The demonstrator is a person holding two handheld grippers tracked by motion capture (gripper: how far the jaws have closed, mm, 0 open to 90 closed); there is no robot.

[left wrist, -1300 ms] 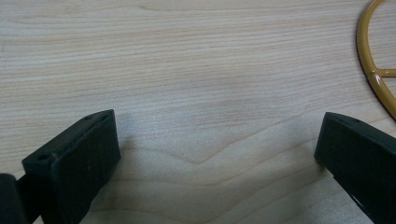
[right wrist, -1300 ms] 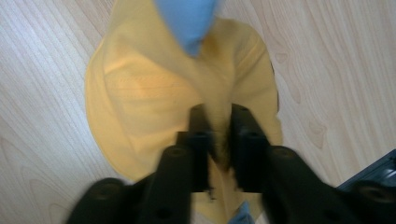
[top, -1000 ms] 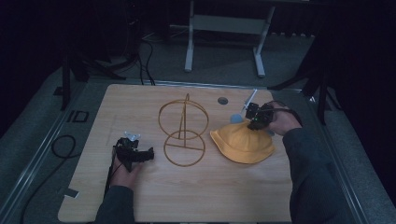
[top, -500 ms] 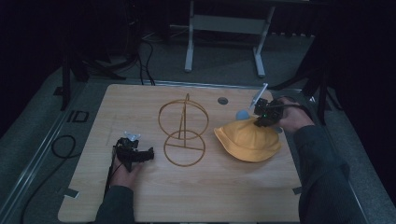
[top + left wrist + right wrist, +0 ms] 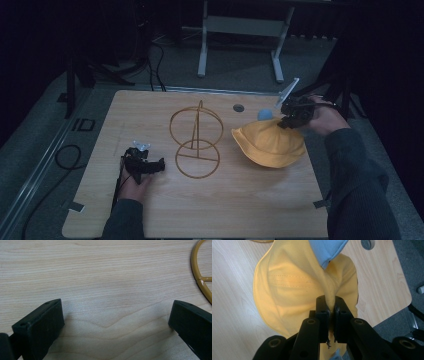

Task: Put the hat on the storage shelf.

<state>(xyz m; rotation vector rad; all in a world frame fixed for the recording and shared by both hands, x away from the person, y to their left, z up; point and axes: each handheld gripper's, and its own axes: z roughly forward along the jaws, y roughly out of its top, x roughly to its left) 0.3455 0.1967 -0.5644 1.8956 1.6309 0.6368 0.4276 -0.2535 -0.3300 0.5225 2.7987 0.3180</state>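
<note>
Near the table's point(image 5: 210, 220) left edge, the left tongs point(image 5: 156, 165) rested open and empty on the wood. At the middle stood the wire stand point(image 5: 196, 141). Toward the right edge, the right tongs point(image 5: 285, 121) were clamped on a pinched fold of the yellow hat point(image 5: 270, 143), lifting that side while the far brim dragged. Raising it well would mean clearing the stand's top before swinging over.

High view dim; room around the counter point(image 5: 215, 210) nearly black, slightly soft, grainy. Both gripper views bright, evenly lit from above. Wood grain sharp in left gripper view; soft shadow under the near fingers point(image 5: 40, 330), which blur. Right gripper view: yellow hat point(image 5: 294, 282) crisp, no glare.
</note>
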